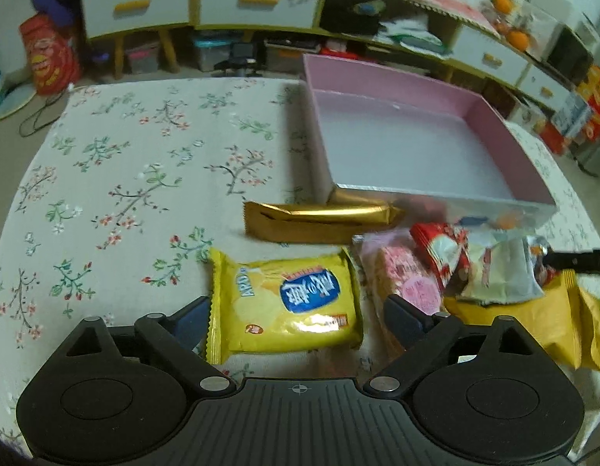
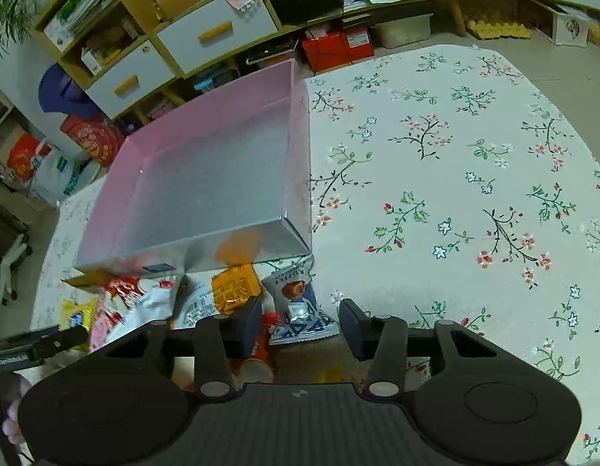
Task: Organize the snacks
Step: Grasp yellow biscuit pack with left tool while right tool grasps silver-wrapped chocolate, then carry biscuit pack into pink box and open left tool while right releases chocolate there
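1. My left claw [image 1: 296, 310] stood wide around the yellow pack [image 1: 288, 306].
2. My right claw [image 2: 300, 320] bracketed the truffle pack [image 2: 298, 303], seemingly untouched.
3. Snacks lay before the pink tray [image 1: 505, 136] on floral cloth [image 1: 144, 178]; drawers [image 1: 137, 4] behind.

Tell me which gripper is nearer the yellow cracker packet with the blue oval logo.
Left. The left gripper straddles the yellow cracker packet; the right gripper sits across the snack pile, around a blue-and-white truffle packet.

Snack pile [image 1: 447, 272] crowds the pink box [image 1: 505, 136]; floral tablecloth [image 1: 144, 155] lies open.
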`<state>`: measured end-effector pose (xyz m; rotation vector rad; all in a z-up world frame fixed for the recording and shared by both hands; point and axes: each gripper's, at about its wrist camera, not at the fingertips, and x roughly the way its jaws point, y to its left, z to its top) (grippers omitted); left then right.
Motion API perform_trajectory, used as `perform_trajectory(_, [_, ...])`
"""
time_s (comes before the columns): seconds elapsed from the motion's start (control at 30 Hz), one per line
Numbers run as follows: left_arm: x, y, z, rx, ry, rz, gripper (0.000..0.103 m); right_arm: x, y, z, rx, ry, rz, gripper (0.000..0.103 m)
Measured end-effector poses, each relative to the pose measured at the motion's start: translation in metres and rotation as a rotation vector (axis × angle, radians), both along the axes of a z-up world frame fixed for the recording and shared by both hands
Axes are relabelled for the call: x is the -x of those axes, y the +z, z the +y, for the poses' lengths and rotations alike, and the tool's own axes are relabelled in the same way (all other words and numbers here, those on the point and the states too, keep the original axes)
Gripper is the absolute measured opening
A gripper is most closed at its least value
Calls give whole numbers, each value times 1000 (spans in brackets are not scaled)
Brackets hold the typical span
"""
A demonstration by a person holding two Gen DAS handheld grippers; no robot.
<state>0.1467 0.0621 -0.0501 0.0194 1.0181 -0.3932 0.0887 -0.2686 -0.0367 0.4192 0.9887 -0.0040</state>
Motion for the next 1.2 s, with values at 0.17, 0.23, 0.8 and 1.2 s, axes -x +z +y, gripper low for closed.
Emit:
perform_trajectory(0.17, [3, -6, -6, -42, -3, 9, 94, -1, -2, 9, 96, 37, -21, 12])
perform_trajectory(0.23, [4, -7, -8, -57, 9, 1, 94, -1, -3, 12, 132, 53, -30, 12])
perform_trajectory(0.8, [15, 6, -13, -95, 47, -56, 71, -2, 1, 21, 227, 102, -62, 0])
perform_trajectory(1.2, [22, 34, 6, -57, 124, -86, 71, 8, 28, 12, 95, 31, -121, 0])
